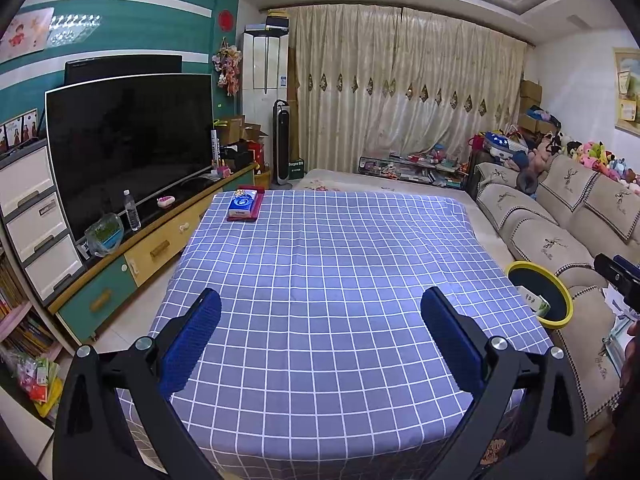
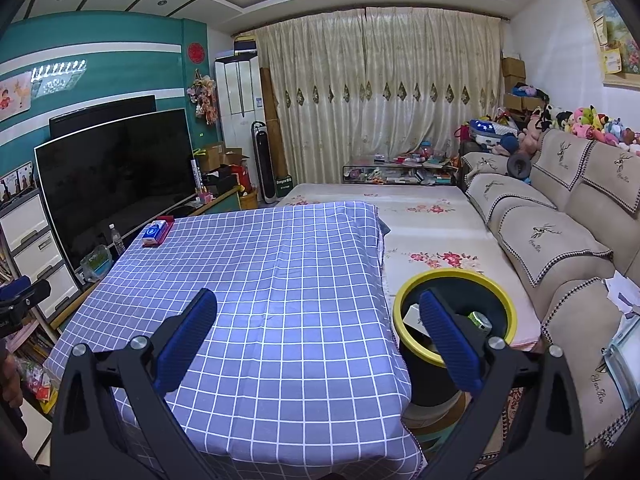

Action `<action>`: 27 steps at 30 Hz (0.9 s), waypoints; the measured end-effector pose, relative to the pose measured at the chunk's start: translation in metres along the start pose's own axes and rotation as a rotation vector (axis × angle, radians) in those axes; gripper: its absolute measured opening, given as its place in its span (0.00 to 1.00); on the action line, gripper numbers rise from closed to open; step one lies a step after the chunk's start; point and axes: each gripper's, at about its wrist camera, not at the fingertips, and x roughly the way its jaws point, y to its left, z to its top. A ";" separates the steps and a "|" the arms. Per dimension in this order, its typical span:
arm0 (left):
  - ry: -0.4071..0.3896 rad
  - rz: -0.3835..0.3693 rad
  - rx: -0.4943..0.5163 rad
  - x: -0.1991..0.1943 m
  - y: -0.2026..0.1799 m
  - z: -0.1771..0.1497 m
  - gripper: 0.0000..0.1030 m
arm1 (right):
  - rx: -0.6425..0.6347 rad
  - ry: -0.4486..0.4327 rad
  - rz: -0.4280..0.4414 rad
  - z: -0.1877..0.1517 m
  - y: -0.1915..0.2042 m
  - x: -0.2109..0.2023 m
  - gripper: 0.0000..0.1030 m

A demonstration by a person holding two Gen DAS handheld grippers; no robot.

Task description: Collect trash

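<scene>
A black bin with a yellow rim [image 2: 454,276] stands right of the table, also in the left wrist view [image 1: 564,292]. Inside it lie a green can [image 2: 480,320] and a white carton [image 1: 534,300]. My left gripper [image 1: 320,340] is open and empty above the blue checked tablecloth [image 1: 320,260]. My right gripper [image 2: 320,340] is open and empty over the table's right edge, its right finger in front of the bin. A blue tissue pack [image 1: 242,202] on a red tray sits at the table's far left corner.
A TV stand [image 1: 160,240] with a water bottle [image 1: 131,210] and a large TV runs along the left. A beige sofa [image 2: 560,240] stands to the right. A floral mat [image 2: 420,208] lies beyond the table. Papers lie on the sofa [image 2: 622,292].
</scene>
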 end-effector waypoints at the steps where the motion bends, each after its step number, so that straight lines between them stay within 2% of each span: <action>1: 0.001 -0.001 -0.001 0.000 0.000 0.000 0.96 | 0.001 -0.001 0.001 0.000 0.000 0.000 0.94; 27: 0.015 0.001 0.002 0.007 0.002 -0.005 0.96 | 0.006 0.005 0.002 0.000 0.004 0.001 0.94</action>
